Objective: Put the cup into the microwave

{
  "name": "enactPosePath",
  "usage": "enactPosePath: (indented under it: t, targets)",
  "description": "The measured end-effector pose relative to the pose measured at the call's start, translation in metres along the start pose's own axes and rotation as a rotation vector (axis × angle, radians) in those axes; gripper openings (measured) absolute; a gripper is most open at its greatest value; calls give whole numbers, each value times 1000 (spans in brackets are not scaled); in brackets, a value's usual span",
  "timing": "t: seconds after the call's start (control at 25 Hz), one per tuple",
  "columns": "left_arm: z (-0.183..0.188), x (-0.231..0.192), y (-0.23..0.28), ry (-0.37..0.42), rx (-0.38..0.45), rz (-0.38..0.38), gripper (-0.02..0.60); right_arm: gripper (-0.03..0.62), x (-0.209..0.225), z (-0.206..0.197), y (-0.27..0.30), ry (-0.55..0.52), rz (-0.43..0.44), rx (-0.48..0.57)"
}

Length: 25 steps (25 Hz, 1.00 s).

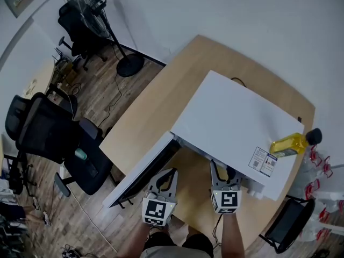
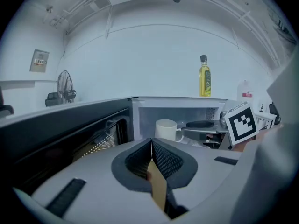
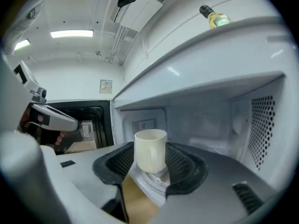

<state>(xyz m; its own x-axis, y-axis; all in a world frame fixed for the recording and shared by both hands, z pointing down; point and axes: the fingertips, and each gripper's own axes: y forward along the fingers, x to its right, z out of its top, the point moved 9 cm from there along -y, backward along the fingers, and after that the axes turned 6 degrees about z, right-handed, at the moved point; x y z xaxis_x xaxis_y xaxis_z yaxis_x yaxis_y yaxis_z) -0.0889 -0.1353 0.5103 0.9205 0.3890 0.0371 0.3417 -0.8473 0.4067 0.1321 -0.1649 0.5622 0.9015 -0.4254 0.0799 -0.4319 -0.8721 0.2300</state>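
The white microwave stands on the wooden table with its door swung open to the left. A white cup stands upright on the glass turntable inside, handle towards me; it also shows in the left gripper view as the cup. My right gripper is at the cavity mouth, open, its jaws on either side of the cup without pressing it. My left gripper is shut with nothing in it, in front of the open door. In the head view the left gripper and right gripper sit side by side below the microwave.
A yellow oil bottle lies on the microwave's top at the right. Black office chairs and a standing fan are on the floor to the left. Plastic bottles are at the table's right side.
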Motion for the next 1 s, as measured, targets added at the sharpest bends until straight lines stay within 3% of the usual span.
enactPosePath:
  t: [0.48, 1.0]
  targets:
    - [26, 24, -14, 71, 69, -136, 25, 195, 0, 14, -63, 20, -161, 34]
    - [53, 46, -42, 138, 163, -313, 25, 150, -26, 42, -141, 20, -355, 96]
